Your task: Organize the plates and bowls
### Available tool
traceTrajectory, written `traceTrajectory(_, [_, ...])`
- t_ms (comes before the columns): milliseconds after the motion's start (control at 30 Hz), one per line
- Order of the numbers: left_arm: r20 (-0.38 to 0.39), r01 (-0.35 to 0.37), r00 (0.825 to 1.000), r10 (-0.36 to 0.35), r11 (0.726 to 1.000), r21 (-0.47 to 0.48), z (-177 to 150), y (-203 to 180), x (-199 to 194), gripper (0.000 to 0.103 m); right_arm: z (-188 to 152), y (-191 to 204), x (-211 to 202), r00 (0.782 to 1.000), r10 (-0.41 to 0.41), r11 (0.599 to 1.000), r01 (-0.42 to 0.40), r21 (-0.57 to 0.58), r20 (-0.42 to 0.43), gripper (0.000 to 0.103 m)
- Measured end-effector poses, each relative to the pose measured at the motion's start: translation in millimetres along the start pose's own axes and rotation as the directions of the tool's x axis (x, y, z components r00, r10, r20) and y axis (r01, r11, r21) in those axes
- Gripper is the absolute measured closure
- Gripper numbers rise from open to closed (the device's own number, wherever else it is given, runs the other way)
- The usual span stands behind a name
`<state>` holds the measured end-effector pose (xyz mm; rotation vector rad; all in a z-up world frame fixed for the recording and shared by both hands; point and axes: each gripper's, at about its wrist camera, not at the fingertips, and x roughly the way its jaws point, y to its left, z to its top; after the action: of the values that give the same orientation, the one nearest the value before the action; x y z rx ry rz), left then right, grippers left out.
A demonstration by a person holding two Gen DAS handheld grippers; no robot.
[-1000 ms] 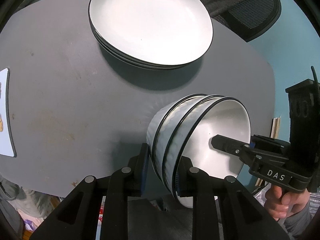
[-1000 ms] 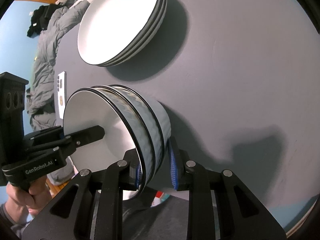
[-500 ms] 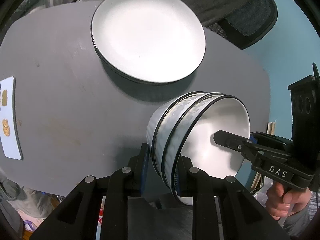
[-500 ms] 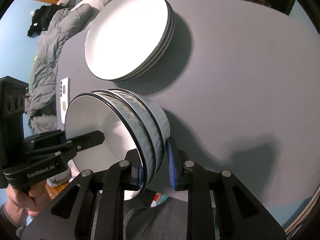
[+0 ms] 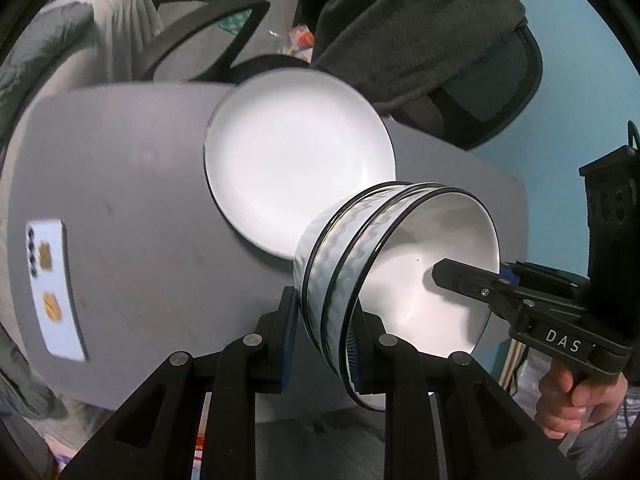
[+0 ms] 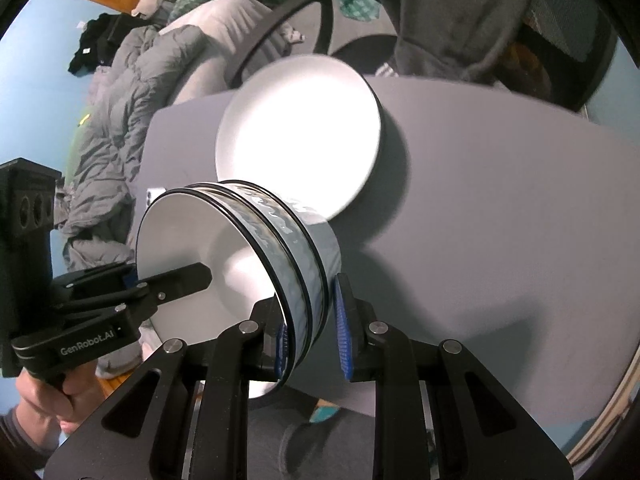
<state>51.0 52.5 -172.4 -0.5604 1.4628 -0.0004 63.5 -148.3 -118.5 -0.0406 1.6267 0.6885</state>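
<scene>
I am gripping the stacked bowls (image 5: 360, 264) with both grippers, left gripper (image 5: 320, 344) and right gripper (image 6: 312, 328) clamping opposite rims, above the plates (image 5: 296, 168).

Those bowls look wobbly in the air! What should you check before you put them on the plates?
1. Left claw pinching the rim of the stack of bowls: ok.
2. Right claw pinching the opposite rim: ok.
3. Bowls nested together, none slipping out: ok.
4. Stack of plates lying flat on the grey table, top plate bare: ok.
5. Bowls level for setting down: not ok, they look tipped in both views.
</scene>
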Motion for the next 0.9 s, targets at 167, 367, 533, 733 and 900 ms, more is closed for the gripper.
traceTrajectory(167, [0.018, -0.037, 0.999, 0.037, 0.999, 0.017, 29, 8, -1, 0.082, 25, 4, 9, 1.0, -0.008, 1.0, 0.008, -0.023, 0.004, 0.083])
traceTrajectory(367, [0.002, -0.062, 0.998, 0.062, 0.998, 0.013, 64, 20, 17, 0.082, 56, -5, 27, 1.0, -0.001, 1.0, 0.001, -0.003, -0.011, 0.084])
traceTrajectory(533, [-0.02, -0.063, 0.998, 0.063, 0.998, -0.006, 81, 27, 35, 0.082, 79, -11, 47, 0.999, -0.014, 1.0, 0.015, 0.021, -0.041, 0.085])
traceTrajectory(733, [0.001, -0.061, 0.998, 0.061, 0.998, -0.009, 86, 30, 33, 0.082, 94, -9, 43, 0.999, -0.023, 1.0, 0.023, 0.007, -0.041, 0.084])
traceTrajectory(900, [0.016, -0.072, 0.997, 0.072, 0.997, -0.01, 87, 29, 32, 0.081, 98, -4, 44, 0.998, -0.051, 0.999, 0.05, -0.011, -0.048, 0.084])
